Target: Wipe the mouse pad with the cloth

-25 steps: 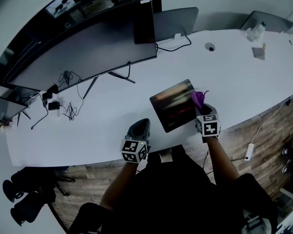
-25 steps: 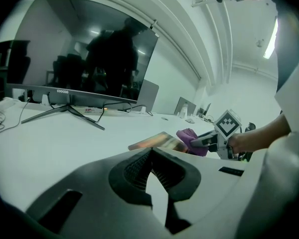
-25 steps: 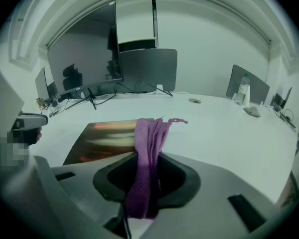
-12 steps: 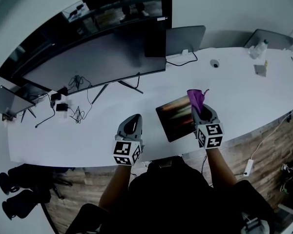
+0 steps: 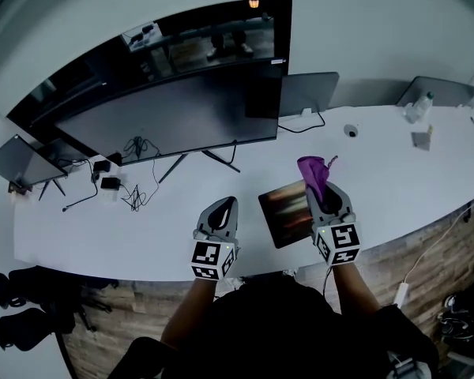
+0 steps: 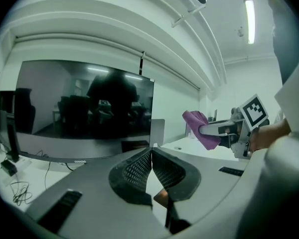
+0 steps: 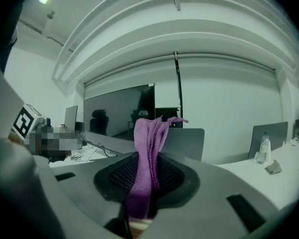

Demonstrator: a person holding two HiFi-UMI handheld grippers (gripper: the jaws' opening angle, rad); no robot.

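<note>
Cloth, purple terry cloth [image 7: 148, 163], is clamped between the ribbed black pads of the right gripper [image 7: 148, 176]. The fabric is bunched into soft vertical folds and sticks out past the jaw tips. In the head view the same cloth [image 5: 314, 170] is seen at the front of the right gripper [image 5: 317, 183], over the far right corner of the dark rectangular mouse pad [image 5: 283, 212].

The pad is flat and glossy, with a streaky reflection. It lies tilted on the smooth white desk [image 5: 142, 231] near the front edge, between the two grippers. Its right edge is covered by the right gripper.

The left gripper [image 6: 151, 154] is closed on nothing: its mesh-textured pads are pressed together at the tips. It is held just left of the pad in the head view [image 5: 226, 205]. From its camera the cloth [image 6: 202, 128] is seen raised clear of the desk top.

A wide dark monitor [image 5: 174, 121] is stood at the back, with tangled black cables [image 5: 134, 196] beneath it.
</note>
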